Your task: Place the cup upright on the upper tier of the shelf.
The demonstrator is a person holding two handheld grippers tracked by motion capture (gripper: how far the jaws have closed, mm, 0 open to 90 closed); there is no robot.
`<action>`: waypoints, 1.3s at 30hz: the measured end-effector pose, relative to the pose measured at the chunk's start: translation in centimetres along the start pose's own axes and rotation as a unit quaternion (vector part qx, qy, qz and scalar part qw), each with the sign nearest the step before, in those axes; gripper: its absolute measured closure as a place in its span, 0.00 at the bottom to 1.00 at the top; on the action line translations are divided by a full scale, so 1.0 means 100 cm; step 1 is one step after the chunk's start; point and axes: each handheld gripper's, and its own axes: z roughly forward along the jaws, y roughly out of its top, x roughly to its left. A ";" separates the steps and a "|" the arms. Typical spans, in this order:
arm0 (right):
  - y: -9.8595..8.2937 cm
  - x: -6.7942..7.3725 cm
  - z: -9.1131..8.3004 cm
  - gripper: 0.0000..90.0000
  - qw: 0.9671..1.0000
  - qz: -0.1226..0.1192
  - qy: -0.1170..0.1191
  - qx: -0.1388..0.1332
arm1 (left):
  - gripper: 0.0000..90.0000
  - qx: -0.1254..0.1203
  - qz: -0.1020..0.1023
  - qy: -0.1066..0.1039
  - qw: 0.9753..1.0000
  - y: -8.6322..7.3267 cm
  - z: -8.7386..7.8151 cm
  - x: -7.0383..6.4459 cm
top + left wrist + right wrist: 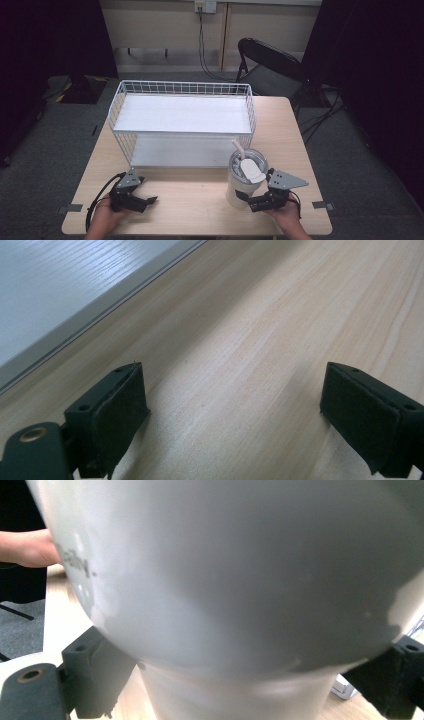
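tumbler | white, lidded, straw tilted up-left | stood upright | near the tabletop's front edge, right of its middle

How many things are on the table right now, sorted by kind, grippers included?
White wire two-tier shelf rack: 1
White plastic tumbler with lid and straw: 1
Black two-jaw grippers: 2, the left gripper with nothing between its jaws and the right gripper around the tumbler's lower part
Total: 4
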 end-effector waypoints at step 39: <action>-0.002 0.004 0.007 0.11 1.000 0.004 -0.019 -0.009 | 0.13 -0.001 -0.001 0.001 1.000 0.000 0.000 0.000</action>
